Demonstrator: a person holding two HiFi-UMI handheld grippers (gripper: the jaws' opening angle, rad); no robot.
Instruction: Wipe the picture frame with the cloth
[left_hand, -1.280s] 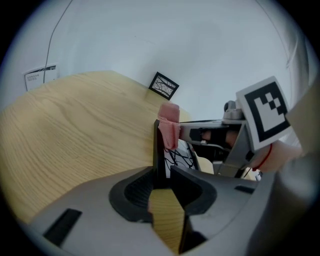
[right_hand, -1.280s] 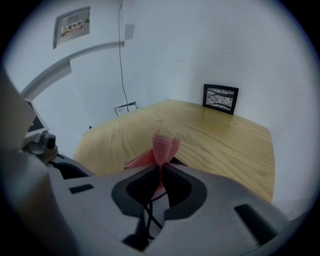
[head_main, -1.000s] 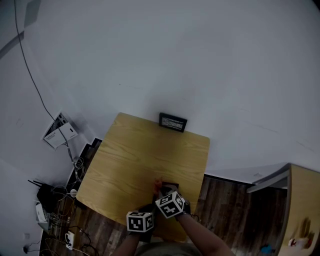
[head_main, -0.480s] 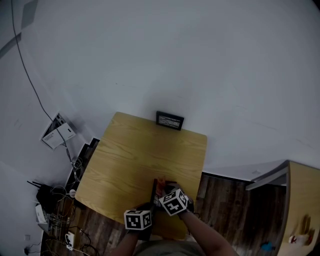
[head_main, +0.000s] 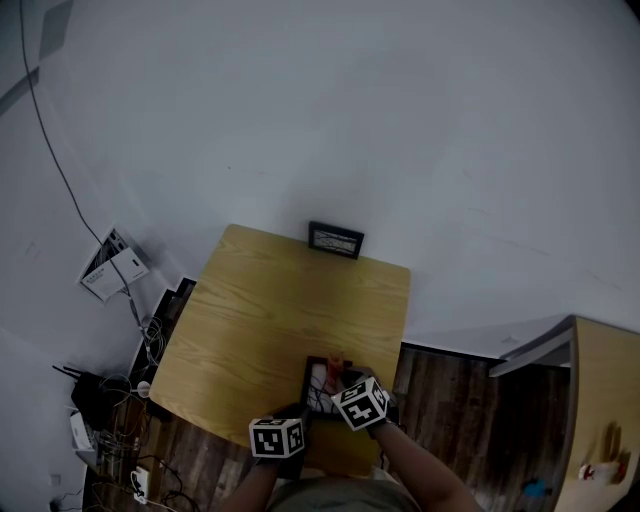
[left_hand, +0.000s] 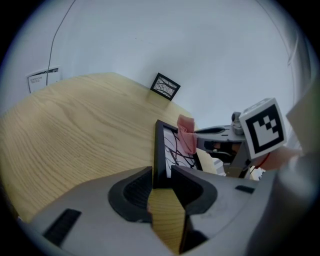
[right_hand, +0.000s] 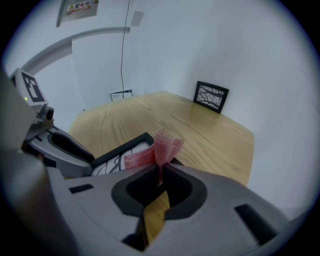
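Picture frame (head_main: 322, 386) sits at the table's (head_main: 270, 300) near edge, its rim clasped in the left gripper's (left_hand: 162, 175) jaws, which have just been opening; right gripper (right_hand: 161, 171) pinches the pink cloth (right_hand: 161, 145) on the glass, mid-wipe; next, probably, sweep it across the unwiped glass.

— What sits between the jaws of the left gripper (left_hand: 162, 175)?
— The near edge of the black picture frame (left_hand: 160, 150), which stands tilted on the wooden table (left_hand: 75, 125). The jaws have just been easing wider, yet both pads touch it.
— And the cloth (left_hand: 187, 135)?
— Pink, bunched at the tip of the right gripper (left_hand: 200, 134), against the frame's upper part. A second frame (left_hand: 165, 86) stands at the table's far edge, by the wall (left_hand: 200, 45).
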